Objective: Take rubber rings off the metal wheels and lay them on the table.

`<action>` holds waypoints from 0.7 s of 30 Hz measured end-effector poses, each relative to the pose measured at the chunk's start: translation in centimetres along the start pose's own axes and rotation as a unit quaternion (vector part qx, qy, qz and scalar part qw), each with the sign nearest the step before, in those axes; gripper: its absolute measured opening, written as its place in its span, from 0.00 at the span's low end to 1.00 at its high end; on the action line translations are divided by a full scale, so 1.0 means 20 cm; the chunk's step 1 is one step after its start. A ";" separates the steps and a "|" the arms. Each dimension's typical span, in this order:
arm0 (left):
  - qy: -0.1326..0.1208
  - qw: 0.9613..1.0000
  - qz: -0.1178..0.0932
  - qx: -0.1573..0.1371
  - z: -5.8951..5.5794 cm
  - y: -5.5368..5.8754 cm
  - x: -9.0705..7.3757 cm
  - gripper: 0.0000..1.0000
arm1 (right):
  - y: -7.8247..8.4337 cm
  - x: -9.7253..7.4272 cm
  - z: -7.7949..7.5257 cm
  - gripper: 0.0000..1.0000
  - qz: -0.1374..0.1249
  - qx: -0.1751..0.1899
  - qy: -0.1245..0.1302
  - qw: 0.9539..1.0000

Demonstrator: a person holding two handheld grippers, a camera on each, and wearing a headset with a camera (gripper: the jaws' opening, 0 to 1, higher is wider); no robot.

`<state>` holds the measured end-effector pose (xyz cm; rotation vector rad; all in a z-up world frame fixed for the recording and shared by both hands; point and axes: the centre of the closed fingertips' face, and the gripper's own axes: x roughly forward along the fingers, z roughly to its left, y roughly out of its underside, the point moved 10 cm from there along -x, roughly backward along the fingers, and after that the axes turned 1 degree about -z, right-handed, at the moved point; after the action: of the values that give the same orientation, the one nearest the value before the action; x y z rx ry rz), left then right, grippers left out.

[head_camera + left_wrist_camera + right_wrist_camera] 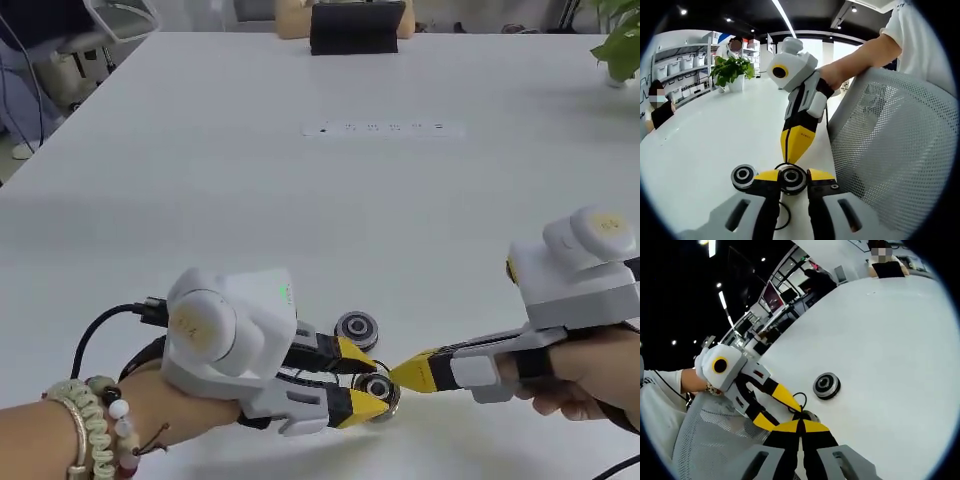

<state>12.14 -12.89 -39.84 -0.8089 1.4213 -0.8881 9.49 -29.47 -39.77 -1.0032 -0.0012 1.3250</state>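
Note:
My left gripper (367,380) is shut on a small metal wheel (380,390), holding it by its sides between the yellow jaws just above the white table (300,200). In the left gripper view the wheel (792,181) sits between my left gripper's (793,176) tips. My right gripper (398,376) comes in from the right, its jaws shut at the wheel's rim, where a thin black rubber ring (782,165) shows. A second wheel (357,327) (744,176) (826,385) lies flat just beyond. In the right gripper view my right gripper (800,424) points at the held wheel (811,416).
A thin black loop (785,216) lies on the table under the left jaws. A mesh chair back (890,150) stands close behind the table's near edge. A potted plant (625,40) and a black object (355,28) stand at the far end.

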 end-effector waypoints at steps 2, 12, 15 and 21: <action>0.005 1.000 -0.003 0.004 0.00 -0.01 -0.01 0.18 | 0.00 0.00 0.00 0.00 0.000 0.002 0.001 1.000; 0.010 1.000 -0.023 0.000 0.03 -0.09 -0.08 0.38 | 0.00 0.00 0.00 0.00 0.005 -0.005 0.002 1.000; 0.000 0.999 -0.045 -0.031 0.04 -0.14 -0.10 0.42 | 0.00 -0.01 0.00 0.00 0.002 -0.005 0.002 1.000; -0.009 0.998 -0.056 -0.019 0.05 -0.18 -0.18 0.50 | -0.02 -0.03 0.01 0.00 -0.005 -0.010 0.002 1.000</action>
<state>13.22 -11.45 -34.95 -0.9312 1.3916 -0.9394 9.55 -29.81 -39.21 -1.0214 -0.0157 1.3163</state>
